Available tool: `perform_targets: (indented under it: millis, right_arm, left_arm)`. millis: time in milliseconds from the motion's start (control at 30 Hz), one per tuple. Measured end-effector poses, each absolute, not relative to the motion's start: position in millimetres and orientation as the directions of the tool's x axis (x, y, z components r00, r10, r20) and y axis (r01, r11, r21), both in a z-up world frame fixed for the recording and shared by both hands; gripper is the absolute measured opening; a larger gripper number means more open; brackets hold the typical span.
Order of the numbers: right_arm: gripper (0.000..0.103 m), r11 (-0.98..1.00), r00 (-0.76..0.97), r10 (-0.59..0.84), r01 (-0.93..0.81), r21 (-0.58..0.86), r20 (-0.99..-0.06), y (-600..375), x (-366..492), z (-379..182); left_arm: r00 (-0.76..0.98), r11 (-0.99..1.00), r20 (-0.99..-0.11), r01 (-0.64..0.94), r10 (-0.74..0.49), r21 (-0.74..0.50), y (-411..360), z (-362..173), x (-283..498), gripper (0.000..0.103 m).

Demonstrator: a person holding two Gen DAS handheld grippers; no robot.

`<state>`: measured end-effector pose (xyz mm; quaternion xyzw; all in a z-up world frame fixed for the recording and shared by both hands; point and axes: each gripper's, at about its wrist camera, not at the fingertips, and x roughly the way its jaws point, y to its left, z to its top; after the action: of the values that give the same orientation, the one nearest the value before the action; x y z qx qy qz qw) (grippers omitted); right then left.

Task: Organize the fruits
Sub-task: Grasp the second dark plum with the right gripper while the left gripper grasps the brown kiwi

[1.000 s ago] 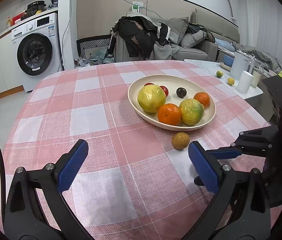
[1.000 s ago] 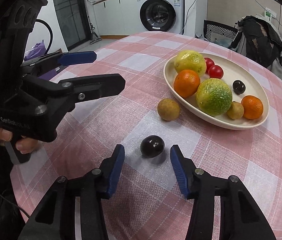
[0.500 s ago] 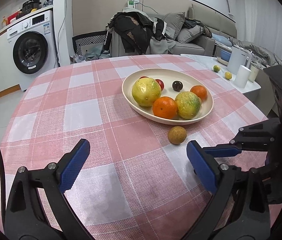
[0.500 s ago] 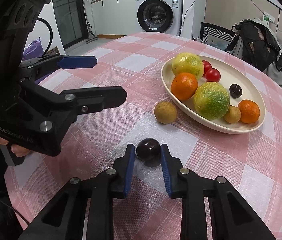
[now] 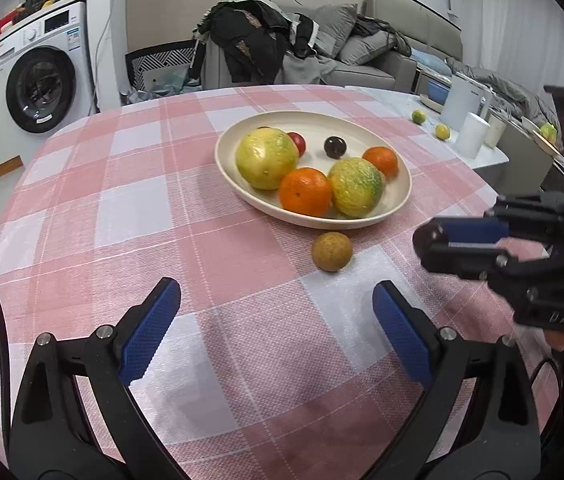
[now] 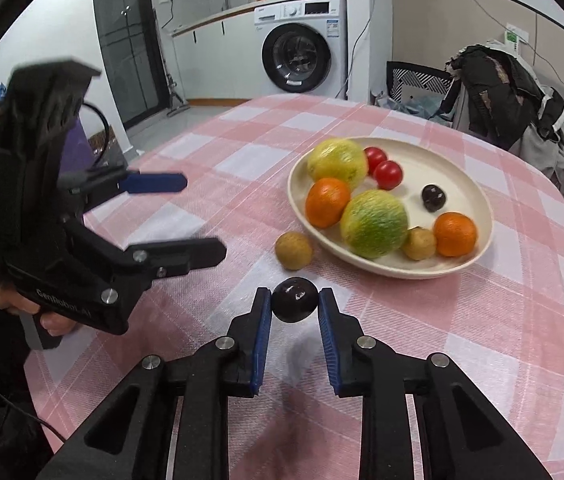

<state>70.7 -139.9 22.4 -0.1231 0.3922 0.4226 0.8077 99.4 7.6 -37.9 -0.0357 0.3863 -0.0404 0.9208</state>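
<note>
- While the right gripper [image 6: 295,306] is pinching the dark plum [image 6: 295,300] between its blue pads, the jaws are sitting fully closed on it, and the fruit is hanging just above the checked tabletop [image 6: 482,340] — its shadow is lying on the cloth below.
- The hold is looking narrow: the pads are meeting the plum only at its two sides, right at their tips, so a quick swing toward the bowl [image 6: 478,258] could be letting the smooth, round fruit slip out and roll across the cloth.
- The left gripper [image 5: 276,332] is hovering with its jaws spread wide and nothing between them, apart from every fruit.
- The small brown fruit [image 5: 332,251] is lying loose on the tabletop just beside the bowl's near rim — probably the next piece to collect, and a low carry could be knocking it.
- The cream bowl is holding two large yellow-green fruits, two oranges, two red tomatoes, a second dark plum and a small brown fruit; the free space is lying toward its far side, so dropping the plum onto the crowded near side could be making it bounce off.
</note>
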Motion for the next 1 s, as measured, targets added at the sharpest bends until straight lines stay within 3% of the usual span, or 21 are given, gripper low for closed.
perform_targets:
  millis: [133, 233, 633, 900, 1000]
  right_arm:
    - [0.025, 0.64, 0.361, 0.595, -0.754, 0.151, -0.718, -153, 80, 30]
    - [0.025, 0.65, 0.375, 0.597, -0.744, 0.154, -0.709, -159, 83, 33]
    - [0.025, 0.667, 0.394, 0.598, -0.727, 0.161, -0.698, -168, 90, 35]
    - [0.025, 0.669, 0.397, 0.598, -0.725, 0.161, -0.697, -170, 89, 36]
    - [0.025, 0.673, 0.398, 0.596, -0.722, 0.163, -0.697, -171, 90, 35]
  left_arm:
    - [0.661, 0.993, -0.741, 0.075, -0.119, -0.092, -4, -46, 111, 0.088]
    - [0.612, 0.988, -0.775, 0.093, -0.157, -0.126, -10, -56, 124, 0.071]
    - [0.603, 0.987, -0.783, 0.14, -0.153, -0.085, -42, -58, 149, 0.056]
    - [0.606, 0.987, -0.781, 0.133, -0.153, -0.09, -40, -57, 158, 0.026]
    - [0.604, 0.986, -0.78, 0.135, -0.164, -0.103, -37, -56, 157, 0.026]
